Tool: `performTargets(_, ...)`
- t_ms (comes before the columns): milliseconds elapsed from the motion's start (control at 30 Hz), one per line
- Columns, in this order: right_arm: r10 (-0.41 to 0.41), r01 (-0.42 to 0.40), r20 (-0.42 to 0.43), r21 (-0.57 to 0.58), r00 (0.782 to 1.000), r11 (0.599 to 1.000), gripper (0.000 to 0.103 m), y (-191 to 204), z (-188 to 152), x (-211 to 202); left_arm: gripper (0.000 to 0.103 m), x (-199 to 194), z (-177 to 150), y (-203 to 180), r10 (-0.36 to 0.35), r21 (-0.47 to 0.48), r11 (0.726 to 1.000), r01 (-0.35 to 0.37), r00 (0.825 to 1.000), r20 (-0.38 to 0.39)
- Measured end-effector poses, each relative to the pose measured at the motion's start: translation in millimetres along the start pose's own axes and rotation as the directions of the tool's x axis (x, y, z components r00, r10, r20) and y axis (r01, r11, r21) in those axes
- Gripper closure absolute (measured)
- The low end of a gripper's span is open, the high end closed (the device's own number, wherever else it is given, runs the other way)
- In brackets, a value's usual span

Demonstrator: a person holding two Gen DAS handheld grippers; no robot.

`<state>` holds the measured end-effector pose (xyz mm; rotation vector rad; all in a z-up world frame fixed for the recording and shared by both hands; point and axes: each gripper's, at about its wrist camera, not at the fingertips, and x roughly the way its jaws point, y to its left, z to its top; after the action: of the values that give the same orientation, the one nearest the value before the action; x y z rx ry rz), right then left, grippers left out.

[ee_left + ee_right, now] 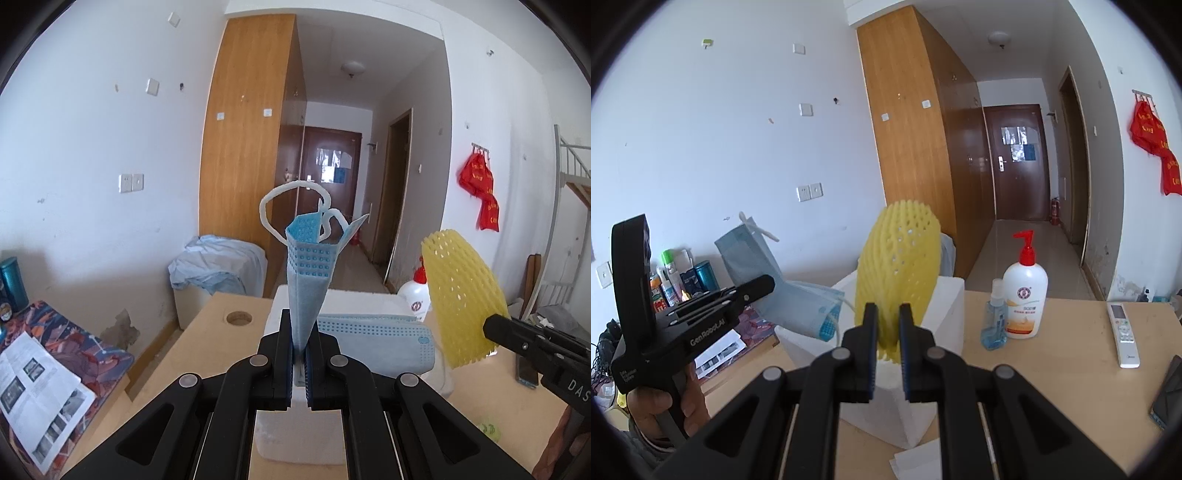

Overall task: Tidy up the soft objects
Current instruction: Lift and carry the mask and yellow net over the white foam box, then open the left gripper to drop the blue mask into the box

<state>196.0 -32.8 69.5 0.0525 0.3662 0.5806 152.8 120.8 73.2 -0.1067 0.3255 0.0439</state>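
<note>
My left gripper [300, 332] is shut on a blue face mask [308, 280], which stands upright above the fingers with its white ear loop curling on top. It also shows in the right wrist view [750, 254]. My right gripper [888, 325] is shut on a yellow foam fruit net [897, 266] and holds it upright; the net also shows in the left wrist view [461, 299]. Both are held above a white foam box [945, 314]. More blue masks [380, 343] lie on the box.
On the wooden table [1052, 387] stand a white lotion pump bottle [1023, 295] and a small blue spray bottle [994, 325]. A white remote [1123, 332] and a phone [1169, 395] lie at the right. The table has a round hole [239, 318]. Cluttered bottles [679, 280] stand at the left.
</note>
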Motion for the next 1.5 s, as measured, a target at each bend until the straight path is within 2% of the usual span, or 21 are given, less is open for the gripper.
performTargets(400,-0.001,0.001,0.004,0.003,1.000,1.000,0.089,-3.8,2.9,6.8,0.098,15.2,12.9,-2.4,-0.005,0.001,1.000,0.005,1.000,0.010)
performTargets(767,-0.005,0.006,-0.009,0.007,1.000,1.000,0.089,-9.0,2.3,14.7,0.098,54.1,7.5,-5.6,-0.003,0.012,1.000,0.004,0.997,-0.077)
performTargets(1333,0.000,0.001,-0.030,0.012,1.000,1.000,0.089,-12.1,1.6,26.0,0.098,81.7,-1.3,-8.2,0.022,0.051,0.999,-0.015,0.989,-0.148)
performTargets(1467,-0.001,0.001,-0.030,0.012,1.000,1.000,0.089,-11.7,2.1,26.2,0.095,84.2,-2.6,-9.9,0.035,0.065,0.998,-0.025,0.986,-0.161)
performTargets(1500,0.000,0.001,-0.030,0.012,1.000,1.000,0.089,-11.7,2.1,26.3,0.090,84.6,-2.7,-10.4,0.042,0.070,0.997,-0.031,0.985,-0.165)
